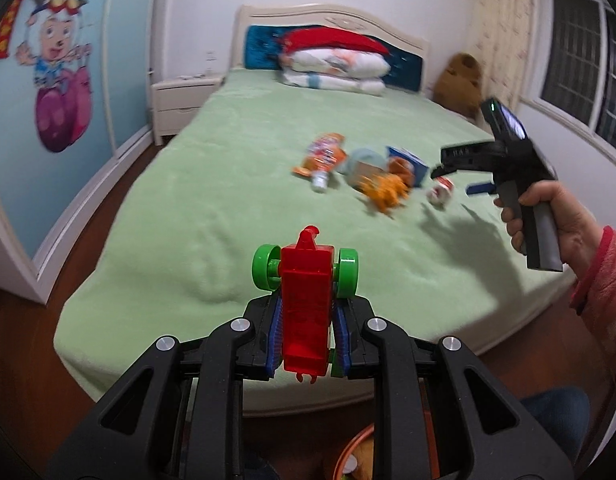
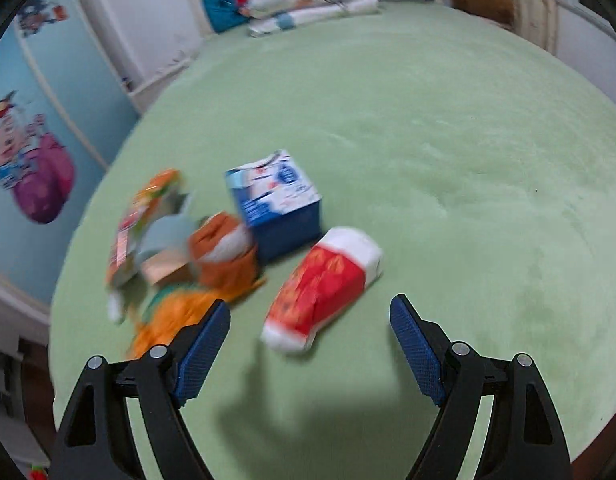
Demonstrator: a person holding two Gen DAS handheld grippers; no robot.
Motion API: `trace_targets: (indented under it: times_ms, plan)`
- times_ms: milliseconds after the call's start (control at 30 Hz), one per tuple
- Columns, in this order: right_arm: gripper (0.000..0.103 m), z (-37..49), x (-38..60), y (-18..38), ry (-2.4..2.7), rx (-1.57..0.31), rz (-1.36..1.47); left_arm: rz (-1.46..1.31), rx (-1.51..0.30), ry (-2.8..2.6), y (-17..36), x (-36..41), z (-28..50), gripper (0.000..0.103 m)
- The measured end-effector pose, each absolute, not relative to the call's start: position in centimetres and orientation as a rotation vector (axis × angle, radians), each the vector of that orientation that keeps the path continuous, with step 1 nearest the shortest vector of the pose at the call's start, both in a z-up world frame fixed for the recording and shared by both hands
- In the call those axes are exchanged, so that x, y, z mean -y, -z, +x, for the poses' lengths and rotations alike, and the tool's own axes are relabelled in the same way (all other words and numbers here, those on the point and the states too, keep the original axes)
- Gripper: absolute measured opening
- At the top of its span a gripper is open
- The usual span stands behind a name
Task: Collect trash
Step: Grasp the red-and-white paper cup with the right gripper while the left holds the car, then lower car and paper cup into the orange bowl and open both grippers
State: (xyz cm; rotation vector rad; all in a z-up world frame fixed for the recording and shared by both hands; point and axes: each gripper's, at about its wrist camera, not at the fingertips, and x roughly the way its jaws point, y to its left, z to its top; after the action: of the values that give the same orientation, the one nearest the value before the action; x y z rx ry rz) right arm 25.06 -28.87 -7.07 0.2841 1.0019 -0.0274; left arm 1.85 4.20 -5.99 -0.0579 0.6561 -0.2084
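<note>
Evenly lit, fisheye-warped edges, motion blur, soft shadows on bedspread.

We see a big bed with a soft green cover, a white bedside drawer table, and a brown wooden floor.

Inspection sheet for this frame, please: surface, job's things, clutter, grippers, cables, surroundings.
Surface: green bedspread over the bed.
Job's things: red-and-white paper cup lying on its side; blue carton; orange snack wrapper, blurred.
Clutter: orange plush toy beside the carton.
Grippers: left gripper shut on a red toy car with green wheels; right gripper open, nearest the cup.
Cables: nothing seen.
Surroundings: folded bedding at the headboard, brown teddy bear, nightstand, cartoon wall sticker.
</note>
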Motion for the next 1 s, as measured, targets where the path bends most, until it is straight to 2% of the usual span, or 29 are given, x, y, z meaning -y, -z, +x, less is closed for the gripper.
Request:
trace_targets:
  times_ms: [67, 133, 167, 200, 233, 300, 367, 700, 1000]
  plan:
    - [0.08, 26.7, 29.0, 8.1, 0.069, -1.047, 0.284, -0.07, -0.646, 0.172, 5.8, -4.8, 2.3, 0.021]
    - [0.072, 27.5, 29.1, 9.0, 0.086, -1.072, 0.294, -0.083, -0.638, 0.142, 5.8, -5.2, 2.8, 0.021]
    - [0.064, 27.7, 29.1, 9.5, 0.098, -1.084, 0.297, -0.087, -0.634, 0.123, 5.7, -5.3, 2.9, 0.021]
    - [0.052, 27.8, 29.2, 9.9, 0.11, -1.094, 0.298, -0.089, -0.632, 0.114, 5.7, -5.3, 3.0, 0.021]
    - [0.05, 27.8, 29.3, 10.3, 0.121, -1.106, 0.304, -0.094, -0.627, 0.107, 5.7, -5.3, 3.2, 0.021]
    - [0.039, 27.4, 29.5, 10.3, 0.112, -1.094, 0.313, -0.11, -0.625, 0.118, 5.7, -5.2, 3.3, 0.021]
    - [0.035, 26.8, 29.6, 9.8, 0.098, -1.08, 0.309, -0.118, -0.625, 0.129, 5.6, -5.1, 3.3, 0.021]
    - [0.033, 20.8, 29.8, 5.2, 0.023, -0.953, 0.233, -0.096, -0.626, 0.161, 4.9, -3.8, 2.4, 0.021]
    - [0.033, 9.5, 29.9, 1.3, -0.111, -0.808, 0.17, -0.011, -0.61, 0.208, 3.5, 0.1, 0.2, 0.021]
